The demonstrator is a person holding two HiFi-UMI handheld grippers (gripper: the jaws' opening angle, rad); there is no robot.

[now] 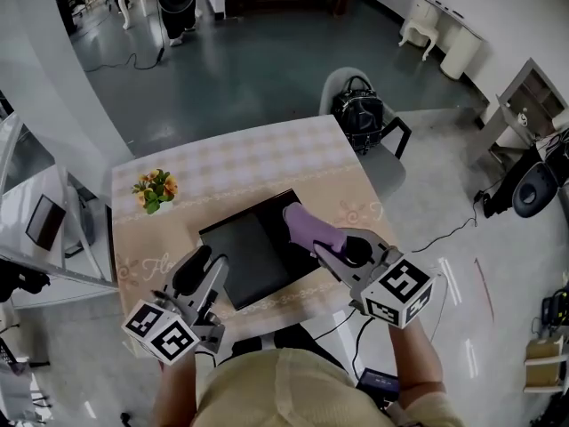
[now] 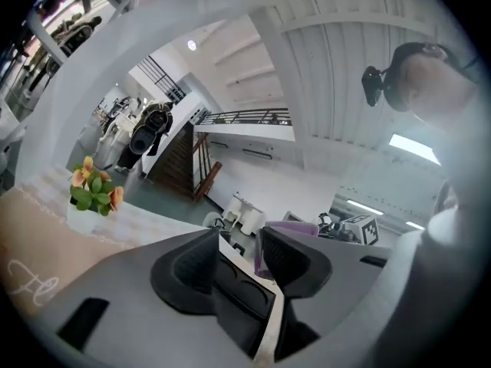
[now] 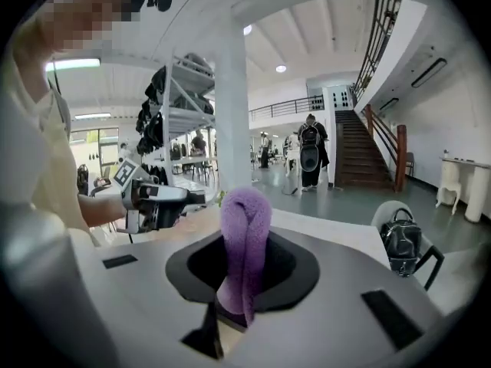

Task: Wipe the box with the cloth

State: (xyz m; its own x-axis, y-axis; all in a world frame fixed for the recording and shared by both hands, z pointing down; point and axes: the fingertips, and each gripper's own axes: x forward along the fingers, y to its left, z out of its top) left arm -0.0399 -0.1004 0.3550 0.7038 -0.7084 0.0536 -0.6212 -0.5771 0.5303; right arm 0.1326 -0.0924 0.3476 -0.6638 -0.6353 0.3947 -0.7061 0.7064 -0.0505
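A flat black box (image 1: 253, 256) lies on the table (image 1: 267, 163) in front of me. My right gripper (image 1: 316, 247) hangs over the box's right part, shut on a purple cloth (image 1: 307, 228). In the right gripper view the cloth (image 3: 245, 236) stands up as a folded roll between the jaws of the right gripper (image 3: 245, 263). My left gripper (image 1: 203, 265) hovers at the box's near left corner. Its jaws (image 2: 238, 240) stand apart with nothing between them, and the purple cloth (image 2: 291, 228) shows beyond them. The box is hidden in both gripper views.
A small pot of orange flowers (image 1: 156, 189) stands at the table's far left. A chair with a black bag (image 1: 360, 114) sits behind the table's right corner. A white cabinet (image 1: 44, 221) stands close on the left. Cables lie on the floor to the right.
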